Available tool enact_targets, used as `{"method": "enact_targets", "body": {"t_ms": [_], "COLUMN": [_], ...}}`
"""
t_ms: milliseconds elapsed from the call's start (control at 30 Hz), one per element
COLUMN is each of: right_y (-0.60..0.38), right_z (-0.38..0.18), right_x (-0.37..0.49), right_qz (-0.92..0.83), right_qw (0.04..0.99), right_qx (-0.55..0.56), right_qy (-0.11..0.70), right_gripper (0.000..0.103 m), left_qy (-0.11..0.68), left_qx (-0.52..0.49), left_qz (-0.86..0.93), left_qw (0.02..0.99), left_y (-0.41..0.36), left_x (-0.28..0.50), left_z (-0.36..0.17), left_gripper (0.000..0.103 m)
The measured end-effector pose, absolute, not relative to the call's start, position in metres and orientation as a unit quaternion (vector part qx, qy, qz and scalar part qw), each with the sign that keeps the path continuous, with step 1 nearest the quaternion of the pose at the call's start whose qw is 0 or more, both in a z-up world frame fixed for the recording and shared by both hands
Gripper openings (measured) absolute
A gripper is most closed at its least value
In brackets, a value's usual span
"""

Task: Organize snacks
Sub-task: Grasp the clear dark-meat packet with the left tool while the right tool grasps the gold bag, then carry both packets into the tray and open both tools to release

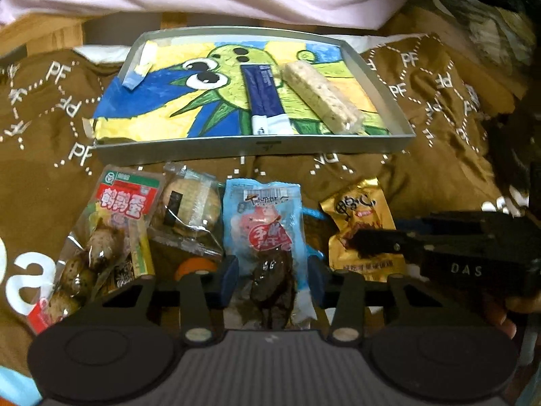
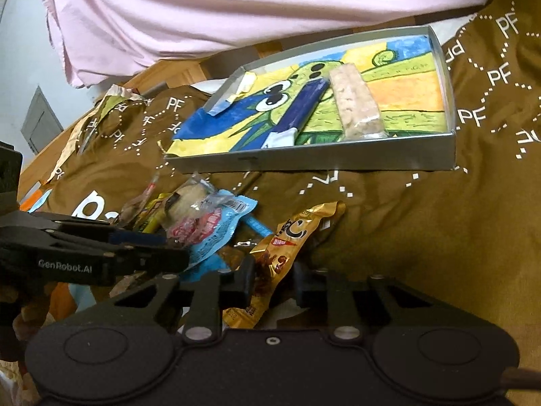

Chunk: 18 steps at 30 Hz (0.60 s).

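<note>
Brown printed cloth [image 1: 422,182] spread under everything, with a shallow grey tray [image 1: 257,147] at the far side, lined with a crayon drawing. In the tray, left to right: small white-and-blue wrapper [image 1: 138,67] against the left wall; long dark-blue stick pack [image 1: 265,96], long axis running near to far, white end nearest; pale cereal bar [image 1: 321,96] just beside it, slanted, near end swung right.

On the cloth in front of the tray, left to right: red-and-green egg packet [image 1: 111,237], tilted; clear cracker packet [image 1: 191,206], overlapping its right edge; light-blue packet [image 1: 267,237], long axis near to far, top edge toward the tray; gold packet [image 1: 361,226], upright, top corner toward the tray.

Left gripper [image 1: 270,277]: blue fingers [image 1: 229,280] on either side of the lower half of the light-blue packet; jaws narrowed most of the way, pads against the wrapper edges, clamped on it.

Right gripper [image 2: 270,284]: seen from its own camera, fingers [image 2: 247,282] pinched across the lower middle of the gold packet [image 2: 287,247], nearly closed on it, packet's long axis leaning up and to the right. Seen from the left camera, reaching in from the right edge, tip over the packet's lower part.
</note>
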State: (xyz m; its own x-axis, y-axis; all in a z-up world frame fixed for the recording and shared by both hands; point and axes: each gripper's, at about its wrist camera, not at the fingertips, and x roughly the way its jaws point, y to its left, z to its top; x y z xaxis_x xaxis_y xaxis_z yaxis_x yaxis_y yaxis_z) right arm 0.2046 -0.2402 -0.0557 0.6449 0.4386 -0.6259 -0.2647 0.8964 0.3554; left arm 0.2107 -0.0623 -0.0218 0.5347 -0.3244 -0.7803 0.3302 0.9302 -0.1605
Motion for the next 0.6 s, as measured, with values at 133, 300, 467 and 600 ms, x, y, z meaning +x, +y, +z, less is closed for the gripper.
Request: {"method": "enact_targets", "body": {"t_ms": [133, 300, 467, 600], "right_y": [-0.236, -0.232, -0.225, -0.221], "right_z": [-0.052, -0.05, -0.044, -0.035], "right_x": [0.195, 0.179, 0.154, 0.14], "right_qz": [0.203, 0.206, 0.207, 0.197], "right_qw": [0.903, 0.91, 0.924, 0.94], "right_qx": [0.104, 0.085, 0.049, 0.014], "right_qy": [0.364, 0.349, 0.317, 0.279], "right_gripper": [0.023, 0.022, 0.022, 0.022], "left_qy": [0.44, 0.436, 0.424, 0.411], "left_qx": [0.008, 0.002, -0.01, -0.021], "left_qz": [-0.188, -0.197, -0.207, -0.204], "left_qw": [0.878, 0.878, 0.882, 0.889], "left_y": [-0.065, -0.069, -0.074, -0.076], "left_x": [0.198, 0.184, 0.171, 0.169], "left_z": [-0.016, -0.006, 0.0, 0.004], "left_gripper": [0.047, 0.047, 0.047, 0.047]}}
